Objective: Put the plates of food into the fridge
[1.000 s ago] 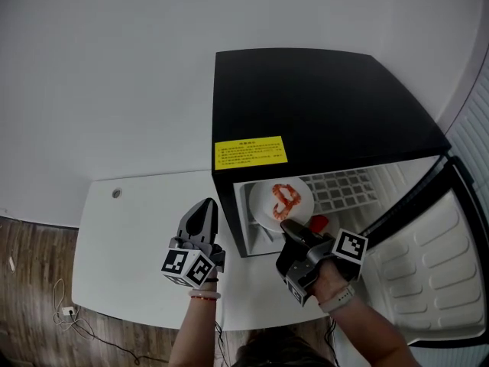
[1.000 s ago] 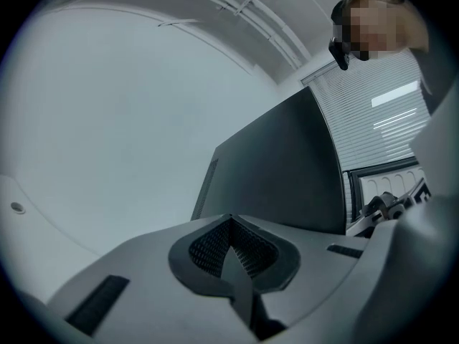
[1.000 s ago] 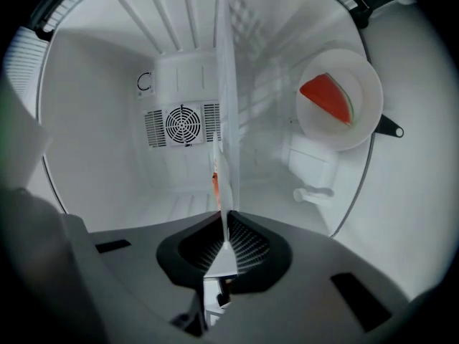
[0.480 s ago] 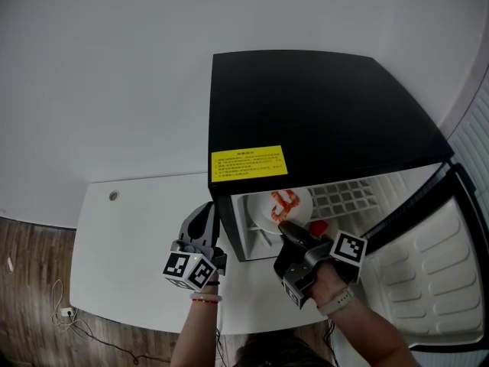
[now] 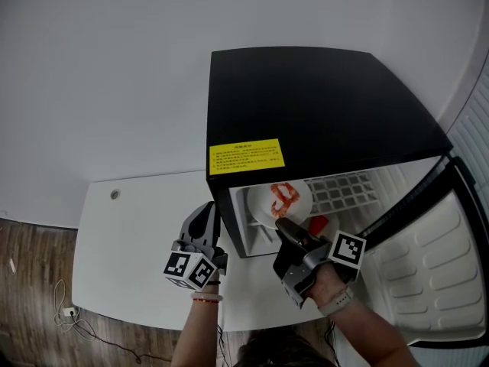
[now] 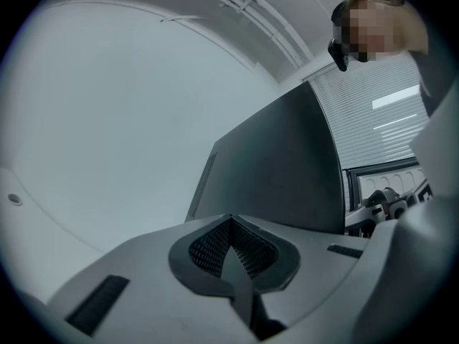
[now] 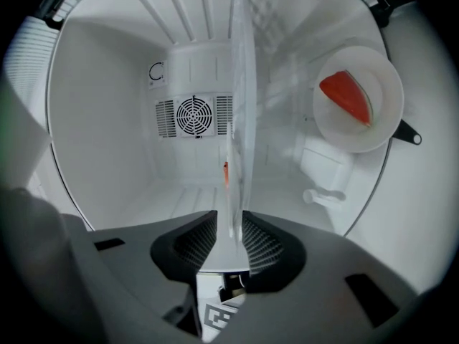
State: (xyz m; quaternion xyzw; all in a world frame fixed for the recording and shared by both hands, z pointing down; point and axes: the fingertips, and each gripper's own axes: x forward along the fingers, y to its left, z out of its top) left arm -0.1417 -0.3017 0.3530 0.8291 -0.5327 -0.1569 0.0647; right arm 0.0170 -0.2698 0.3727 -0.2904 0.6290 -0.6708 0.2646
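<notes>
A white plate of red food (image 5: 281, 202) lies on the wire shelf inside the open black fridge (image 5: 321, 105). My right gripper (image 5: 284, 226) reaches into the fridge's mouth at that plate's near rim. In the right gripper view the plate (image 7: 237, 106) shows edge-on between the jaws of my right gripper (image 7: 231, 224). Those jaws have just been opening, and a gap shows on each side of the rim. A second white plate with a red wedge (image 7: 356, 99) sits lower in the fridge. My left gripper (image 5: 205, 212) hovers over the white table, shut and empty (image 6: 231, 224).
The fridge door (image 5: 428, 266) stands swung open at the right. A yellow label (image 5: 246, 154) is on the fridge's top front edge. The white table (image 5: 137, 235) stretches to the left, with wooden floor beyond. A fan grille (image 7: 193, 117) is on the fridge's back wall.
Both grippers and the plate of red food stay where they were. Only the camera has shifted slightly.
</notes>
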